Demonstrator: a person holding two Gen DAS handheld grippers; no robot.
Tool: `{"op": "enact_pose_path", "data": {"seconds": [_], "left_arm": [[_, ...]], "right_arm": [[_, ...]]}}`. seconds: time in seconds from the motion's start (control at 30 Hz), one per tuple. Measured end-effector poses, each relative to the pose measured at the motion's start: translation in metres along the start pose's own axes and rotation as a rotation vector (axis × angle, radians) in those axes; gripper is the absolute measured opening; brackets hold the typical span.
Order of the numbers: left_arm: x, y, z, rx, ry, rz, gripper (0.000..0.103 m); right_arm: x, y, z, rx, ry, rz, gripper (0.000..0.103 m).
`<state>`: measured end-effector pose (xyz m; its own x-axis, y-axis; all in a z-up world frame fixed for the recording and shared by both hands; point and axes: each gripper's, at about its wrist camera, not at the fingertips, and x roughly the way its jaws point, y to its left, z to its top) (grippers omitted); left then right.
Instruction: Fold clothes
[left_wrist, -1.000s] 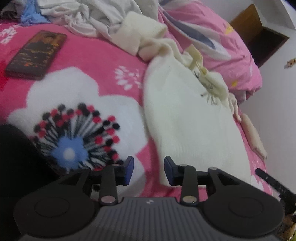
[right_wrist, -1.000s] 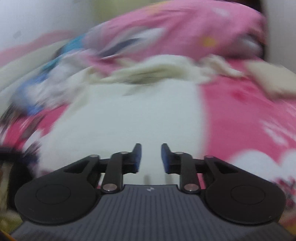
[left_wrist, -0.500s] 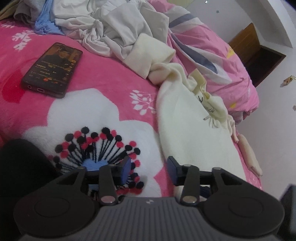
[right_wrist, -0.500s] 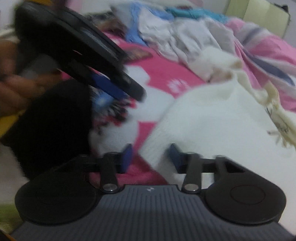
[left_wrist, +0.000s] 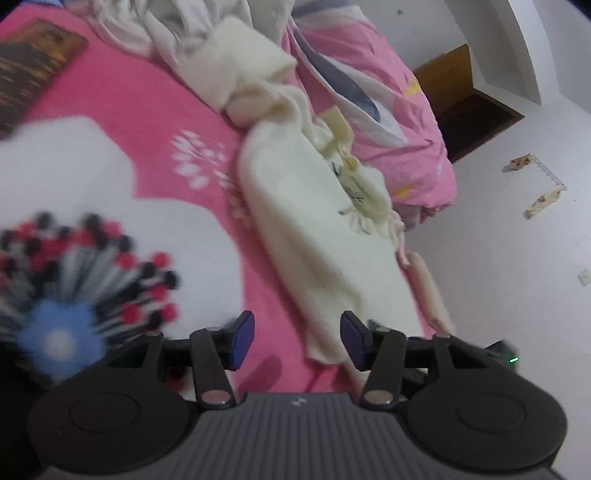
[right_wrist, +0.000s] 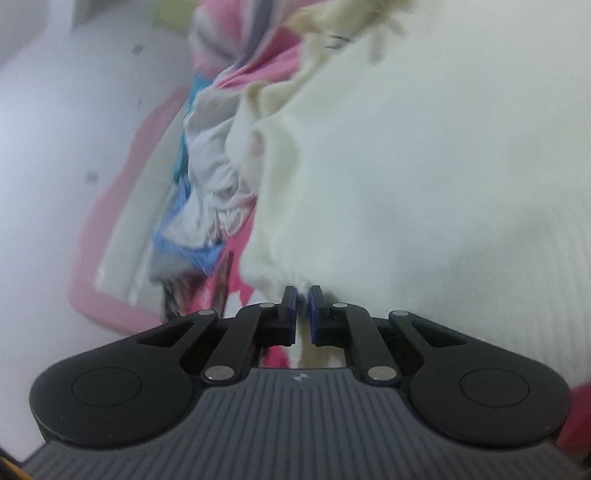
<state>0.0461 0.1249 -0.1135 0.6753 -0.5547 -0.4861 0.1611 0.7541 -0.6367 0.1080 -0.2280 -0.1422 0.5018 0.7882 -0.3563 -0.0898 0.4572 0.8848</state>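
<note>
- Two grippers work one cream sweater (left_wrist: 325, 236) on a pink floral bedspread (left_wrist: 155, 122); nearest the right wrist camera, the right gripper (right_wrist: 303, 295) has its jaws pinched almost together on the sweater's fuzzy edge, with a tuft of knit showing between the pads.
- That grip appears to raise the near hem, since the cloth fills the right wrist view at a tilt; a lifted edge is what a fold-over needs.
- The left gripper (left_wrist: 297, 338) holds its jaws wide apart, clamping nothing, with the sweater's near corner just ahead between the pads, probably placed to take a second corner.
- Farther out, the sweater runs lengthwise away from the grippers, narrowed as though one side is already turned in, though I cannot tell for sure.
- Beyond it lie a heap of pale crumpled clothes (left_wrist: 177, 33), a phone (left_wrist: 33, 70) at the left, and a pink quilt (left_wrist: 373, 92).
</note>
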Motion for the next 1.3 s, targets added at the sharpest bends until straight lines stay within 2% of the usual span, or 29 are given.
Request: {"op": "enact_pose_path", "data": {"seconds": [0.1, 0.27, 0.4, 0.5, 0.57, 0.67, 0.73, 0.77, 0.8, 0.87, 0.97, 1.03, 1.07, 1.1, 1.13, 1.3], "left_arm": [[0.012, -0.014, -0.001, 0.086, 0.023, -0.012, 0.054], [0.032, -0.037, -0.005, 0.234, 0.058, -0.022, 0.056], [0.041, -0.062, -0.020, 0.439, 0.028, 0.099, 0.055], [0.048, -0.080, -0.030, 0.579, 0.007, 0.183, 0.047], [0.047, -0.080, -0.029, 0.575, 0.006, 0.180, 0.036], [0.046, -0.080, -0.024, 0.552, 0.002, 0.164, 0.028], [0.044, -0.078, -0.017, 0.521, -0.002, 0.143, 0.027], [0.045, -0.076, -0.012, 0.496, 0.002, 0.127, 0.026], [0.046, -0.074, -0.007, 0.472, 0.006, 0.111, 0.026], [0.049, -0.068, 0.003, 0.418, 0.018, 0.078, 0.025], [0.055, -0.061, 0.015, 0.356, 0.030, 0.040, 0.025], [0.057, -0.056, 0.020, 0.324, 0.038, 0.022, 0.025], [0.058, -0.054, 0.022, 0.310, 0.043, 0.014, 0.025], [0.058, -0.052, 0.024, 0.298, 0.047, 0.007, 0.025], [0.057, -0.051, 0.023, 0.294, 0.048, 0.003, 0.026], [0.053, -0.058, 0.012, 0.348, 0.061, 0.028, 0.036]], "right_arm": [[-0.001, -0.016, 0.000, 0.075, -0.008, 0.031, 0.004], [0.001, -0.013, -0.001, 0.035, -0.005, 0.034, 0.004], [0.005, -0.010, 0.005, 0.015, -0.015, 0.043, 0.004], [0.005, -0.007, 0.008, -0.010, -0.027, 0.038, 0.004], [0.003, -0.002, 0.008, -0.042, -0.034, 0.019, 0.005], [-0.008, 0.013, 0.001, -0.164, -0.055, -0.026, 0.008], [-0.017, 0.027, -0.007, -0.283, -0.062, -0.068, 0.012], [-0.021, 0.034, -0.012, -0.348, -0.063, -0.091, 0.020], [-0.024, 0.041, -0.018, -0.412, -0.061, -0.112, 0.033], [-0.027, 0.053, -0.033, -0.552, -0.042, -0.163, 0.048], [-0.017, 0.068, -0.055, -0.775, -0.009, -0.278, 0.050], [-0.006, 0.074, -0.066, -0.910, -0.016, -0.369, 0.048], [-0.001, 0.075, -0.065, -0.938, -0.019, -0.407, 0.037], [0.004, 0.075, -0.064, -0.965, -0.022, -0.445, 0.012], [0.004, 0.075, -0.060, -0.969, -0.034, -0.469, 0.006], [-0.009, 0.076, -0.033, -0.926, -0.131, -0.490, 0.002]]}}
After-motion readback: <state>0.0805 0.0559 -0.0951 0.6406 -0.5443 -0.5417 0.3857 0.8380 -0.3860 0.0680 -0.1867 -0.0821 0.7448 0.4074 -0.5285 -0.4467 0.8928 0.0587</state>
